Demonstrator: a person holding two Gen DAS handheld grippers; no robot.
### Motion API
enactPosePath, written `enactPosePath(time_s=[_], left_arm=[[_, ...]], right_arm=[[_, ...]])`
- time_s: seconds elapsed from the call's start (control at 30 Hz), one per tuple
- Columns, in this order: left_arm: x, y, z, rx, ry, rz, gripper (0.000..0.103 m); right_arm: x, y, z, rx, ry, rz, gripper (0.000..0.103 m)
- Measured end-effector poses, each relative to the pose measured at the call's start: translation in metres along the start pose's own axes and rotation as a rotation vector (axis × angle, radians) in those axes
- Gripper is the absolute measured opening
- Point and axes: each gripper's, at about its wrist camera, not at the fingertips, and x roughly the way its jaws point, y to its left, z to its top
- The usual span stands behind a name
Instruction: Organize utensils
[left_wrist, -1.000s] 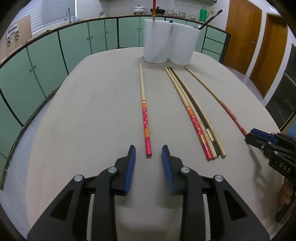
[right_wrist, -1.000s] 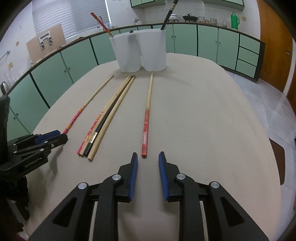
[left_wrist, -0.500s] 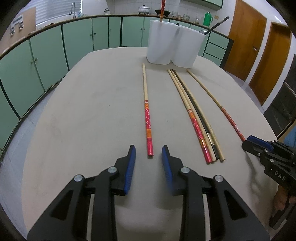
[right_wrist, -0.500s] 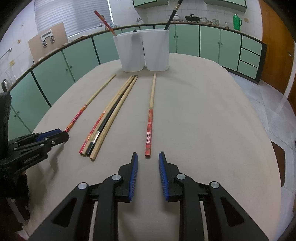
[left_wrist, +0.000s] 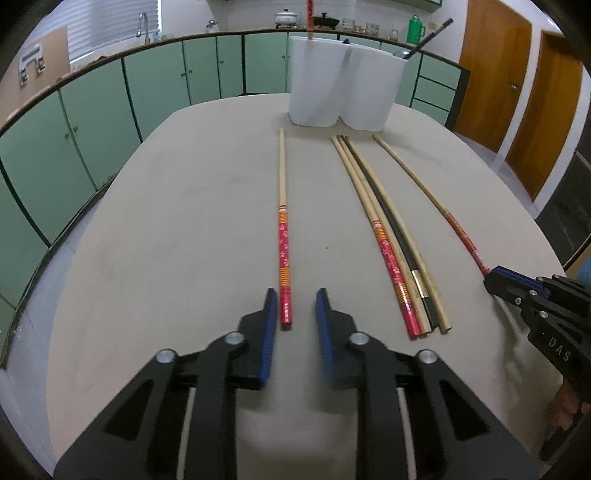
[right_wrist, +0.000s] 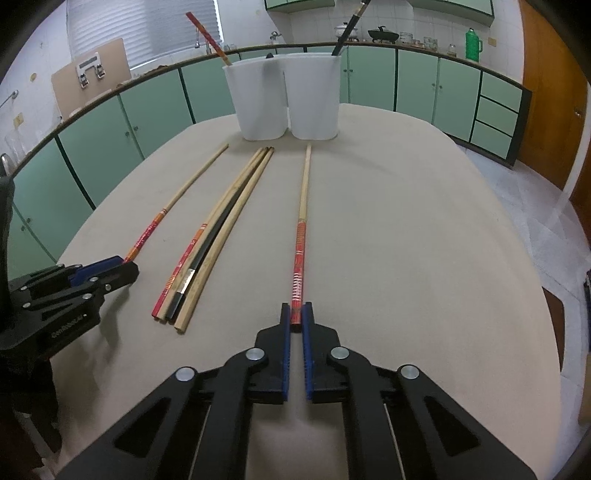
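Pale green cabinets (left_wrist: 92, 122) curve round behind a matte beige bench (left_wrist: 184, 221), where a glossy white twin-cup holder (right_wrist: 284, 107) stands at the far end with a stick already in each cup. The right hand-held gripper (right_wrist: 296, 317) has its ribbed blue pads pressed in on the near, red-lacquered end of the right chopstick (right_wrist: 301, 236), which lies flat and points toward the holder. The left hand-held gripper (left_wrist: 295, 306) is spread, straddling the red patterned end of the left chopstick (left_wrist: 282, 229), nearer its left pad. A bundle of four sticks (left_wrist: 391, 240), bare wood, black and red, lies between them. Such thin, round, smooth sticks probably roll or pivot when pinched at the tip, so centre the left stick before closing. Squeeze squarely, then lift level and slowly to keep the far end from swinging.
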Motion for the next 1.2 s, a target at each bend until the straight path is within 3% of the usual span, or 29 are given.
enactPosePath(time_s=[0.1,0.3,0.43,0.77,1.2], left_arm=[[0.0,-0.005,0.001,0.02,0.002,0.004,0.006],[-0.013,0.007,0.005,-0.032,0.009,-0.037,0.005],[-0.044,0.013,0.019,-0.034,-0.059,-0.042,0.005],[-0.134,0.012,0.081,0.034,-0.325,-0.049,0.005],[-0.153,-0.005,0.158,0.085,-0.45,-0.131,0.005]], right_arm=[[-0.001,0.0,0.0,-0.001,-0.002,-0.003,0.006],[-0.022,-0.002,0.01,-0.013,-0.06,0.005,0.006],[-0.048,-0.008,0.027,-0.026,-0.125,0.007,0.006],[-0.11,-0.012,0.087,-0.074,-0.298,0.038,0.006],[-0.147,-0.011,0.181,-0.153,-0.366,0.111,0.005]])
